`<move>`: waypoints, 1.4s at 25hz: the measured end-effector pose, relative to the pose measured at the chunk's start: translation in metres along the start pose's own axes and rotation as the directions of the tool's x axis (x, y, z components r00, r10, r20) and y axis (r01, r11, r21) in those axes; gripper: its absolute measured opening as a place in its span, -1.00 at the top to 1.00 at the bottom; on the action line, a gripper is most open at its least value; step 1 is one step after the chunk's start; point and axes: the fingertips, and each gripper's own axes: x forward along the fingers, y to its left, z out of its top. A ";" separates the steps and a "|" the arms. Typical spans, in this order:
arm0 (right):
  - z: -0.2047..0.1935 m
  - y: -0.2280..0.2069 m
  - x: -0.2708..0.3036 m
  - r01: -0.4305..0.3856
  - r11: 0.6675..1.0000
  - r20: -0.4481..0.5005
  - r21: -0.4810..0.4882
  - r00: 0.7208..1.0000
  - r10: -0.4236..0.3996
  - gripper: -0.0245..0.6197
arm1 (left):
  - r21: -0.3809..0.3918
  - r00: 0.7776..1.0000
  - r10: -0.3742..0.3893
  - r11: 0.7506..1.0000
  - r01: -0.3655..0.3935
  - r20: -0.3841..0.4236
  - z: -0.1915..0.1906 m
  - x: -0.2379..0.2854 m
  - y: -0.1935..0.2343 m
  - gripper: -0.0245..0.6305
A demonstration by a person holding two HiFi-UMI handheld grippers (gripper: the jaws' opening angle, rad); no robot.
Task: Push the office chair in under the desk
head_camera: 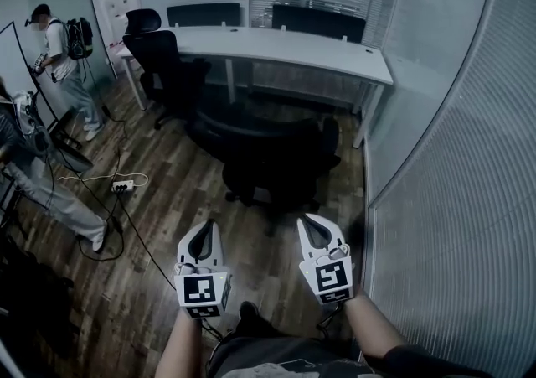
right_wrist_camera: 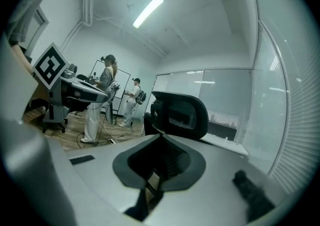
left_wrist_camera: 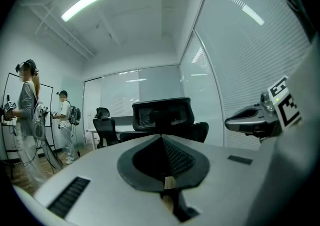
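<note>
A black office chair [head_camera: 272, 158] stands on the wood floor, back toward me, a short way out from the long white desk [head_camera: 285, 48]. Its headrest and back show in the left gripper view [left_wrist_camera: 162, 115] and in the right gripper view [right_wrist_camera: 181, 115]. My left gripper [head_camera: 203, 225] and right gripper [head_camera: 311, 221] are held side by side below the chair, both shut and empty, apart from the chair. In each gripper view the jaws meet in a closed point just under the chair back.
A second black chair [head_camera: 163, 66] stands at the desk's left end, with more chairs behind the desk. Two people [head_camera: 59, 58] stand at the left beside tripods. A power strip and cables [head_camera: 124, 187] lie on the floor. A glass wall with blinds [head_camera: 452, 158] runs along the right.
</note>
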 end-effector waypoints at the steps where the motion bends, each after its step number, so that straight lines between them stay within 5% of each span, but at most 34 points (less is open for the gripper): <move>1: 0.000 -0.005 0.010 0.015 1.000 -0.008 0.002 1.000 -0.014 0.85 | 0.011 1.000 -0.009 1.000 0.009 -0.002 -0.001 0.012 0.006 0.88; 9: -0.006 -0.046 0.078 0.183 0.982 -0.080 0.048 0.981 -0.178 0.85 | 0.065 0.991 -0.130 0.989 0.130 -0.007 0.002 0.097 0.041 0.88; 20: -0.037 -0.104 0.111 0.363 0.930 -0.260 -0.055 0.894 -0.365 0.84 | 0.108 0.973 -0.226 0.967 0.229 -0.040 -0.012 0.174 0.062 0.88; 30: -0.043 -0.122 0.131 0.323 0.898 -0.345 -0.298 0.841 -0.417 0.27 | 0.198 0.976 -0.201 0.957 0.214 -0.087 -0.018 0.206 0.082 0.87; 35: -0.054 -0.126 0.147 0.285 0.880 -0.357 -0.379 0.833 -0.423 0.15 | 0.247 0.975 -0.188 0.945 0.213 -0.118 -0.025 0.221 0.088 0.87</move>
